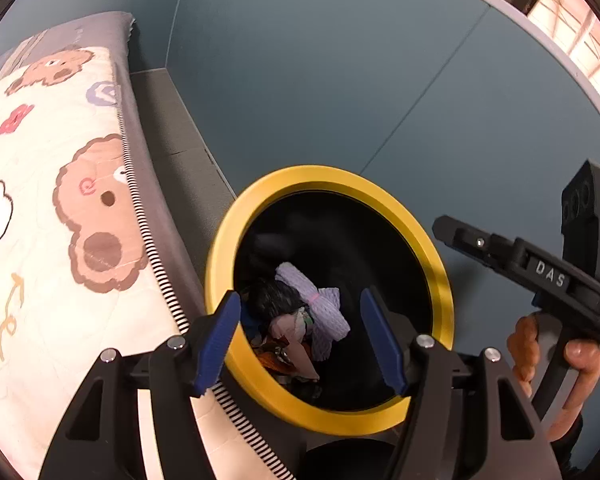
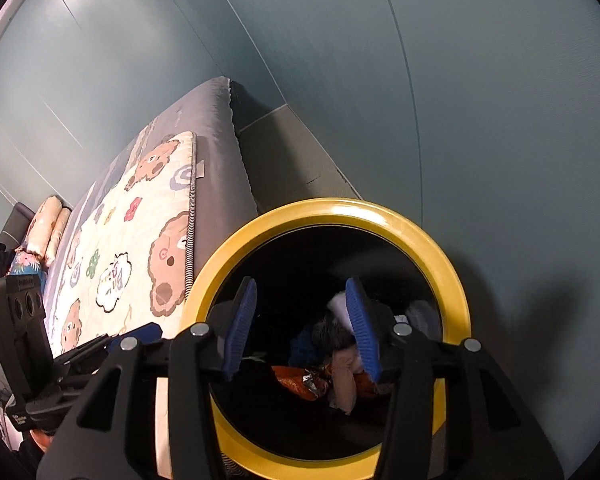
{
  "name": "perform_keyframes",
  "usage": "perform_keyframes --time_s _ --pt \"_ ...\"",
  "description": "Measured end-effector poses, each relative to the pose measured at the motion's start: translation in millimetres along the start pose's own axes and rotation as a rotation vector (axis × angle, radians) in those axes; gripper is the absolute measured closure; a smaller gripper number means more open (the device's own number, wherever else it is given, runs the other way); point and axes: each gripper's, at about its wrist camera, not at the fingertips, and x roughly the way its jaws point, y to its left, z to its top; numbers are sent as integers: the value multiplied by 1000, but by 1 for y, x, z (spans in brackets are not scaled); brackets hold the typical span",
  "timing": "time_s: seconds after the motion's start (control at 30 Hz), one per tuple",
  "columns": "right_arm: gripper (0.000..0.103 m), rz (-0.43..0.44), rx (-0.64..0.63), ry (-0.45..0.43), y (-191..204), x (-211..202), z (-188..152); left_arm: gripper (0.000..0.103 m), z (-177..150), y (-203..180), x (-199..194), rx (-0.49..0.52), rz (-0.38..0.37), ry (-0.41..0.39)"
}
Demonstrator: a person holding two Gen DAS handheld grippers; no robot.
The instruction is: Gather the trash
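A round bin with a yellow rim (image 1: 428, 236) (image 2: 456, 280) and a black inside stands on the floor beside a bed. Trash lies at its bottom: a lavender foam net (image 1: 320, 300), a black bag (image 1: 272, 300), pinkish crumpled paper (image 1: 296, 336) (image 2: 346, 372) and an orange wrapper (image 2: 296, 384). My left gripper (image 1: 300, 316) hangs over the bin's mouth, open, with nothing between its blue pads (image 1: 220, 336). My right gripper (image 2: 300, 304) is also above the opening, open and empty, blue pads (image 2: 362, 328) apart.
A bed with a bear-patterned quilt (image 1: 60, 200) (image 2: 140, 248) and grey mattress edge runs left of the bin. A teal wall (image 1: 340, 60) (image 2: 460, 100) rises behind. A hand (image 1: 580, 360) grips the other tool at the right. Rolled pillows (image 2: 48, 228) lie far left.
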Motion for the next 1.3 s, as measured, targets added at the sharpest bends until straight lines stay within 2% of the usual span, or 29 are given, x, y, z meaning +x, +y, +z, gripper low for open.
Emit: perform_keyframes --time_s 0.17,0.37,0.67,0.8,0.97,1.07,1.17,1.23,1.3 --pt "58 7 -5 9 4 -2 -2 43 -6 9 -16 -21 17 -23" --pt "58 27 -40 16 25 -9 -9 43 -15 41 -42 -79 38 -63" --pt "56 81 -134 45 89 -12 -25 43 -39 95 -102 -158 118 -147" --pt "54 110 -175 69 124 -5 -38 43 -61 126 -129 -199 153 -173" --pt "47 146 -232 104 168 3 -59 38 -90 160 -156 -241 205 -203" --pt "42 166 -261 127 197 10 -75 30 -108 178 -172 -265 236 -227" --pt "31 161 -274 128 218 14 -88 21 -124 193 -190 -296 285 -263" --pt "21 147 -287 101 235 11 -97 19 -130 203 -200 -313 305 -286" --pt "15 141 -290 68 246 6 -107 15 -137 211 -212 -328 308 -316"
